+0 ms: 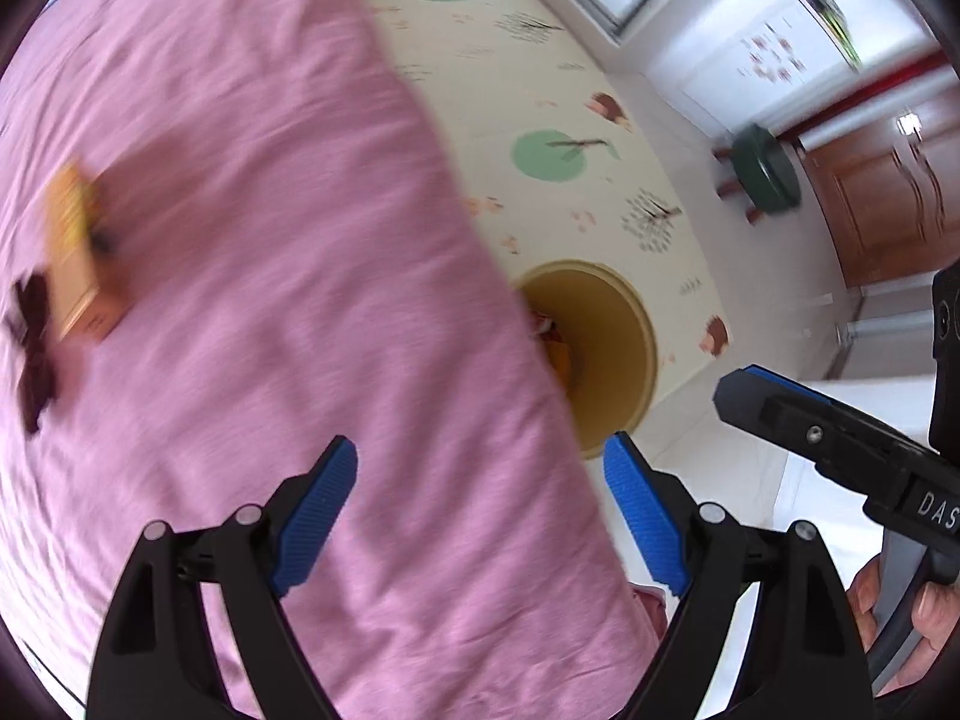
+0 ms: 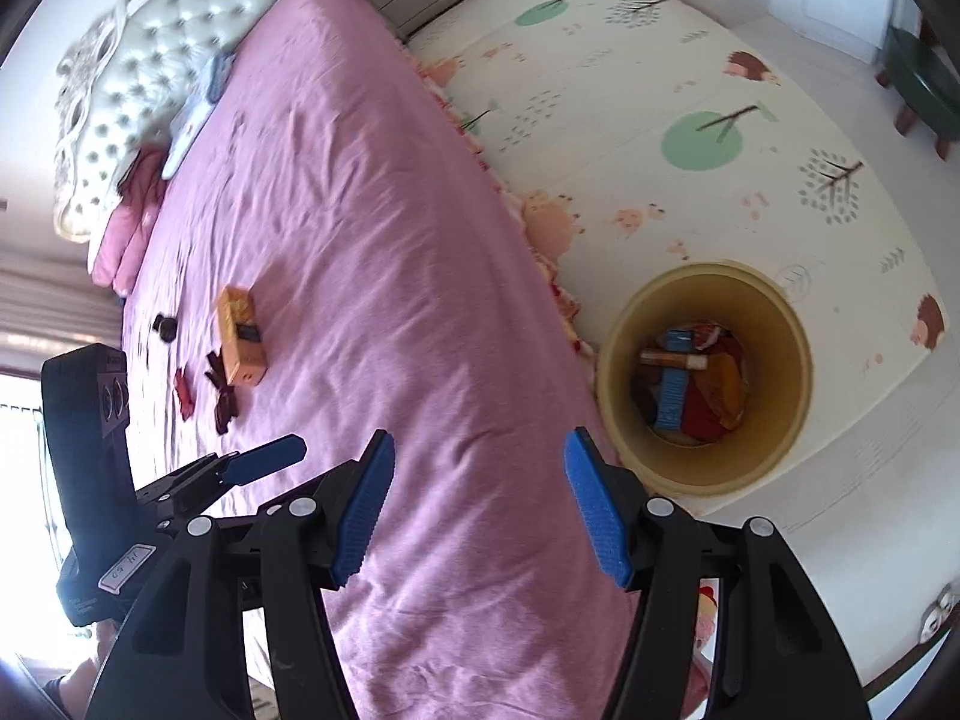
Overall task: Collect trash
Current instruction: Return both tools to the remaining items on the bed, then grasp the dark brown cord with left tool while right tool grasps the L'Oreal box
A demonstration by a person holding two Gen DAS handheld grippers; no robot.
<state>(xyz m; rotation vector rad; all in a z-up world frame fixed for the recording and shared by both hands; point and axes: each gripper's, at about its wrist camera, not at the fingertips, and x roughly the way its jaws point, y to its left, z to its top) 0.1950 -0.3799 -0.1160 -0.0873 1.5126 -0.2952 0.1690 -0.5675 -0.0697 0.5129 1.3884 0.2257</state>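
Each gripper, left gripper and right gripper, gapes empty; bin at three o'clock holds trash, orange box and scraps remain on the bed.

- White letters "DAS" stand on the black body of the right gripper, cut off by the picture's edge.
- A white sticker on the left gripper bears handwriting too small to read.
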